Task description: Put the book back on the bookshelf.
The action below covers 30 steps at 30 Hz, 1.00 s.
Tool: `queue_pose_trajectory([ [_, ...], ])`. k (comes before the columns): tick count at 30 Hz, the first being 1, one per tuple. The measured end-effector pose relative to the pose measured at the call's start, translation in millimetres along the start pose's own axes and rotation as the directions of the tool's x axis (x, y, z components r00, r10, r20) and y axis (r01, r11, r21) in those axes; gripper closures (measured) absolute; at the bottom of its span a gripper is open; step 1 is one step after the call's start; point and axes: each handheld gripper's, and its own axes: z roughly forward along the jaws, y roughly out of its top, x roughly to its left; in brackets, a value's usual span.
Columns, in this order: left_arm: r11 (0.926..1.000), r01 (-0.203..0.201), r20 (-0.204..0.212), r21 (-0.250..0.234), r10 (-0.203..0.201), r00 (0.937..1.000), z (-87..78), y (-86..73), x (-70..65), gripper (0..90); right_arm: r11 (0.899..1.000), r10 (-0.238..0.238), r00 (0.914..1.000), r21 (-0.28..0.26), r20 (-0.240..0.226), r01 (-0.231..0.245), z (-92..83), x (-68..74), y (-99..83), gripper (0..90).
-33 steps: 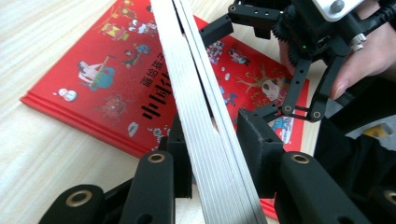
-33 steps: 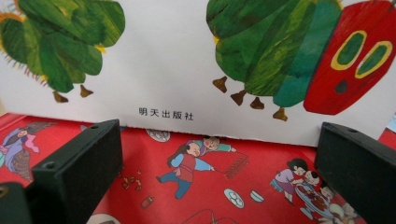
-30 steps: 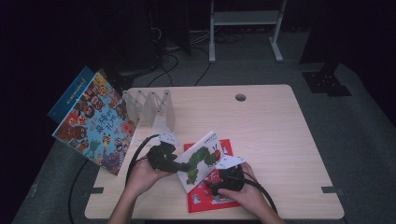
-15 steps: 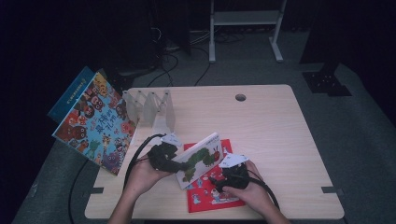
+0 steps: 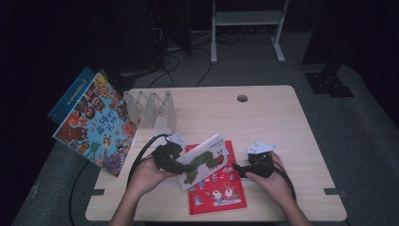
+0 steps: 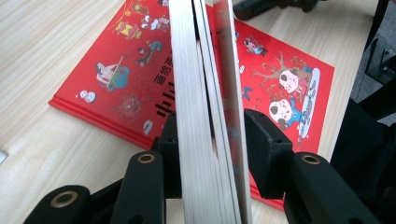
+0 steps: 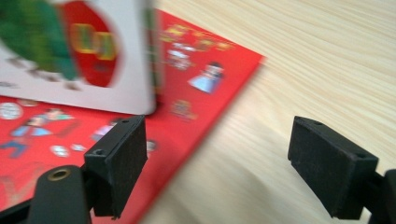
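White card pages fill the left gripper (image 6: 208, 154), whose jaws are clamped on the edge of the caterpillar book (image 5: 203, 161), holding it tilted above the red book (image 5: 216, 190) lying flat on the table (image 5: 282, 122). Those jaws have just been easing apart a little, the book still pressed between them. The right gripper (image 7: 233, 158) has its jaws wide apart with nothing between (they have just been narrowing); the caterpillar book lies to its left, long axis running toward the left hand.
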Motion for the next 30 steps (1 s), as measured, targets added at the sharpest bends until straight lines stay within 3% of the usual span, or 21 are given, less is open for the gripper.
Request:
queue_pose_trajectory([
  [6, 0.9999, 0.004, 0.002, 0.011, -0.004, 1.0000, 2.5, 4.4, 0.7, 66.4, 0.998, 0.054, 0.9977, 0.017, 0.041, -0.055, -0.9, -24.5, -8.4, 19.1],
  [8, 0.9998, 0.009, 0.006, 0.016, -0.009, 0.9999, 2.4, 4.8, 1.4, 68.3, 0.998, 0.052, 0.9964, 0.041, 0.067, -0.055, -1.9, -33.2, -9.5, 18.5],
  [15, 0.9998, 0.013, -0.002, 0.015, -0.013, 0.9999, 2.1, 4.8, 0.4, 72.5, 0.991, 0.115, 0.9860, 0.055, 0.121, -0.122, -5.7, -53.8, -14.8, 19.0],
  [23, 0.9994, 0.031, -0.003, 0.013, -0.031, 0.9995, -0.2, 4.0, 4.3, 75.4, 0.979, 0.172, 0.9689, 0.074, 0.178, -0.188, -6.5, -70.8, -21.5, 19.4],
  [30, 0.9998, 0.018, -0.008, -0.002, -0.018, 0.9998, -1.7, 3.9, 2.6, 75.5, 0.978, 0.182, 0.9625, 0.068, 0.202, -0.199, -7.0, -76.0, -24.0, 16.8],
])
